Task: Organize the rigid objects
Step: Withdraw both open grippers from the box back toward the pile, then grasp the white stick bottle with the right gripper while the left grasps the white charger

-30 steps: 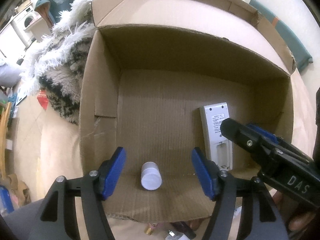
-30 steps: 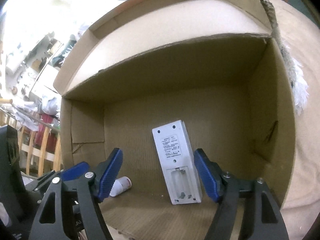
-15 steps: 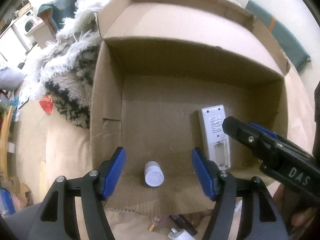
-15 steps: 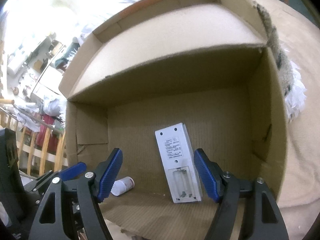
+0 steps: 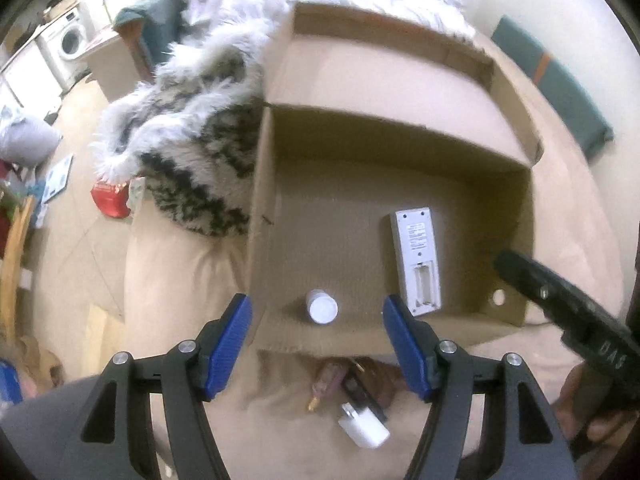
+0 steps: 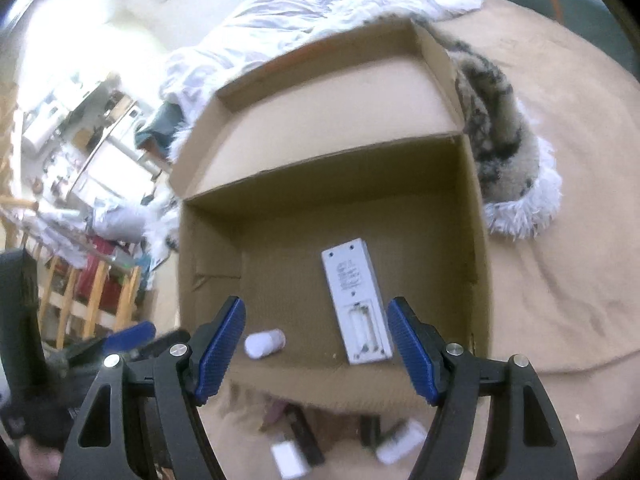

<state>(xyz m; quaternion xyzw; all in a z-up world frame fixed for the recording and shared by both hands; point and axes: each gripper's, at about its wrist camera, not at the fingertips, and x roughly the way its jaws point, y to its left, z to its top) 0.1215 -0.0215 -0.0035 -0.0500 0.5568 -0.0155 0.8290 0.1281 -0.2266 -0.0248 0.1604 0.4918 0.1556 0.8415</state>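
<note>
A charger [image 5: 363, 427] and small clutter lie before our box [image 5: 256, 216]; our left tongs [image 5: 317, 345] and right tongs [image 6: 316, 349] gape wide, empty.

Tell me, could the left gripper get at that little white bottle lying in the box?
Probably yes: the left gripper is open and empty, the cardboard box is open-topped, and nothing covers the white bottle.

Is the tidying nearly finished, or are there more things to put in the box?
Partly. The white remote and small white bottle already lie in the cardboard box. Both tools, left and right, are open and empty. White adapters and other bits wait outside.
</note>
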